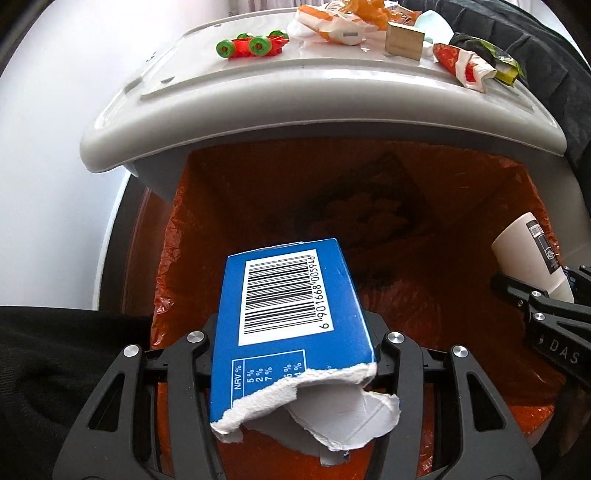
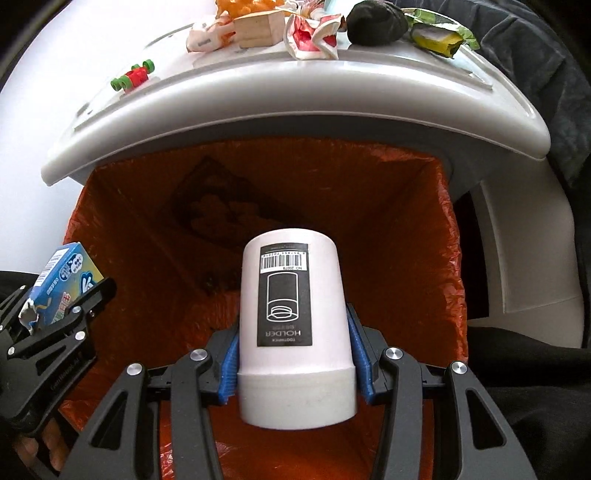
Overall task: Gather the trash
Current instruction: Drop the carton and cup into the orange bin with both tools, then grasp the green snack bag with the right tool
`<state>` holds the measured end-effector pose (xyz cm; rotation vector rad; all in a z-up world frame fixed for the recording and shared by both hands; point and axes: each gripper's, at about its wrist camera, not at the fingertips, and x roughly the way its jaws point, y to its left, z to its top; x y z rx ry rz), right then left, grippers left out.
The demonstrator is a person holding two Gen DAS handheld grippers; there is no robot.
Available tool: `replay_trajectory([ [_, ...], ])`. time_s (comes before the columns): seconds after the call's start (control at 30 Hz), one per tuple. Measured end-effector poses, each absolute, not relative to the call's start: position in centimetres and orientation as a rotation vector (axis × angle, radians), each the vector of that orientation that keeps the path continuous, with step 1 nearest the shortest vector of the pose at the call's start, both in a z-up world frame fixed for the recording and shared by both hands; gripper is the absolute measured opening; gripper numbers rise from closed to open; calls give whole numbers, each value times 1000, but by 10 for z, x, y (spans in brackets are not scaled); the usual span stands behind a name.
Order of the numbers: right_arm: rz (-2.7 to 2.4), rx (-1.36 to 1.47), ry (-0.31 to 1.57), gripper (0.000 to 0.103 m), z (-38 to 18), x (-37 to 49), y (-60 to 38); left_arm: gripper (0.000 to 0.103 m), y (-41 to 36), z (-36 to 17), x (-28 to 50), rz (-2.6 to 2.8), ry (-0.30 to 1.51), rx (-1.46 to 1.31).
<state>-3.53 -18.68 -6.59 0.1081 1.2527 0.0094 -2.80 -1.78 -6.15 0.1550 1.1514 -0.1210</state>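
Note:
My left gripper [image 1: 293, 354] is shut on a torn blue carton [image 1: 291, 314] with a barcode, held over the open bin lined with an orange bag [image 1: 461, 206]. The carton also shows at the left of the right wrist view [image 2: 62, 284]. My right gripper [image 2: 293, 354] is shut on a white toothpick holder [image 2: 291, 321] with a black label, held over the same orange bag [image 2: 388, 221]. The holder shows at the right edge of the left wrist view [image 1: 532, 258]. A dark wrapper [image 2: 218, 210] lies at the bottom of the bag.
The bin's grey lid [image 1: 314, 99] stands raised behind the opening, with things on it: a red and green toy car [image 1: 251, 46], a wooden block [image 1: 404, 40], crumpled wrappers [image 1: 469, 66], a black lump [image 2: 376, 20]. Dark cloth [image 1: 546, 55] lies at right.

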Motion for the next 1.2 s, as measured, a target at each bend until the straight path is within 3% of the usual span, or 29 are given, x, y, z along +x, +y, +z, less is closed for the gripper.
replay_trajectory([
  [0.1,-1,107,1254,49,-66,-28,-182,55,-17,-60,-28,-124,1154,139],
  [0.13,-8,106,1253,61,-66,-27,-182,63,-16,-61,-27,-121,1159,135],
  [0.17,-21,104,1255,76,-66,-26,-182,77,-14,-62,-26,-111,1164,134],
  [0.2,-36,106,1244,77,-66,-27,-185,80,-13,-61,-26,-102,1159,128],
  [0.53,-72,154,1105,74,-14,-17,-211,80,-9,-58,-23,-108,1160,86],
  [0.83,-100,268,1030,74,48,74,-301,80,-5,-61,-18,-118,1171,63],
  [1.2,11,-115,1115,74,37,187,-345,80,-16,-60,-11,-130,1147,88],
])
